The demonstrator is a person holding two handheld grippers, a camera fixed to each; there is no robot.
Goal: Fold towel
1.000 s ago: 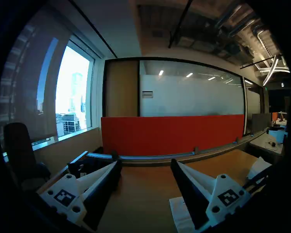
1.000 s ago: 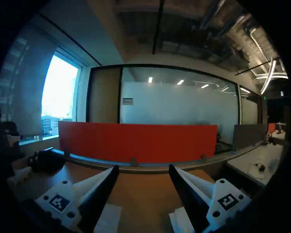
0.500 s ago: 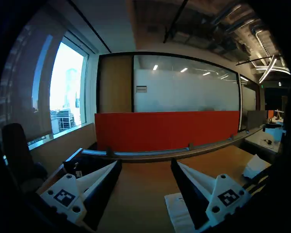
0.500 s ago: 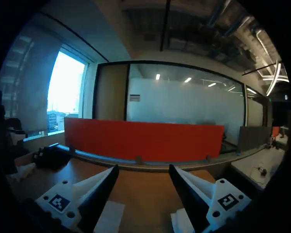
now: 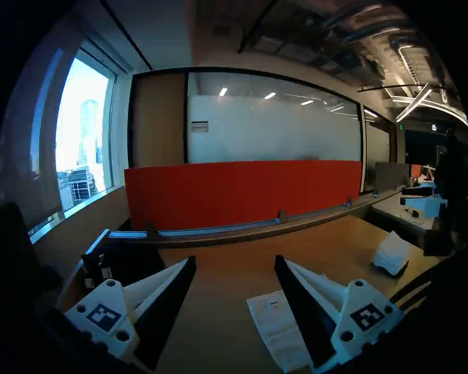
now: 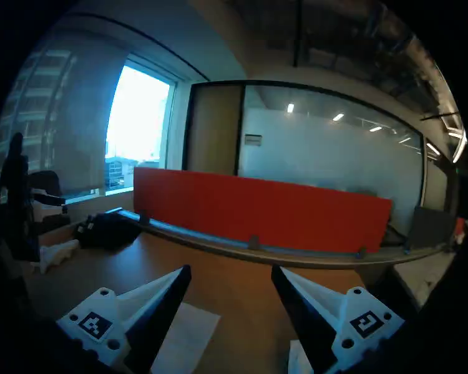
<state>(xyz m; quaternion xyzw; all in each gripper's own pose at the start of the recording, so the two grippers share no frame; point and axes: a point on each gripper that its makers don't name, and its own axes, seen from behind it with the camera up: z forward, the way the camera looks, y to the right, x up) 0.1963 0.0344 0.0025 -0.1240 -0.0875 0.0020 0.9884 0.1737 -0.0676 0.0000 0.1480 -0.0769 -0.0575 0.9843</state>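
A white towel (image 5: 273,321) lies flat on the wooden table (image 5: 228,293), just below and ahead of my left gripper (image 5: 234,262), partly behind its right finger. That gripper hangs open above the table, nothing between its fingers. In the right gripper view the towel (image 6: 185,330) shows as a flat white sheet low between the fingers, with another white edge (image 6: 298,360) by the right finger. My right gripper (image 6: 231,269) is open too, empty and clear of the cloth.
A red divider panel (image 5: 240,193) runs along the table's far edge (image 6: 259,209). A black bag (image 5: 118,262) sits at the back left (image 6: 106,227). A small white object (image 5: 393,252) lies at the right. Windows fill the left wall.
Both views have swung and tipped slightly down, so more table and more of the towel show. Both grippers stay open and empty.
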